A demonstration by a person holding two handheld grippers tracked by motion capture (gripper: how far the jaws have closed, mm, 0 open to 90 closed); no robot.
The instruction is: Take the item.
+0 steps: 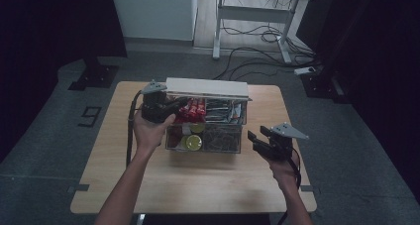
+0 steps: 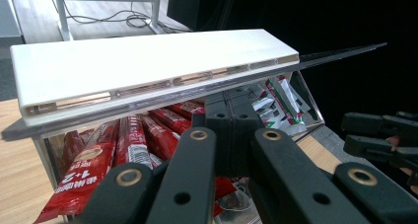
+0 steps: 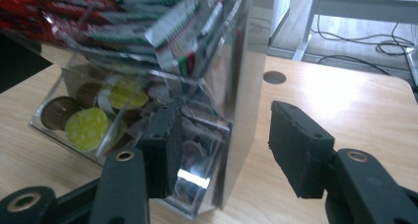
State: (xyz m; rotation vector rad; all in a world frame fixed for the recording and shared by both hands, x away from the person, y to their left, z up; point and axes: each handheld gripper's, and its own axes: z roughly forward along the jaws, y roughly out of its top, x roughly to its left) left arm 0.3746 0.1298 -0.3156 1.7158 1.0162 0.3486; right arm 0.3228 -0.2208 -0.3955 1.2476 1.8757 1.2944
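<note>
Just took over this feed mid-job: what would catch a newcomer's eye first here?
The clear acrylic organizer box in the middle of the wooden table stands out, with red snack sticks in its upper tier and yellow-green capsules in the lower front compartment. The left gripper is shut at the box's raised white-edged lid. The right gripper, with nothing between its fingers, hovers off the box's right side.
</note>
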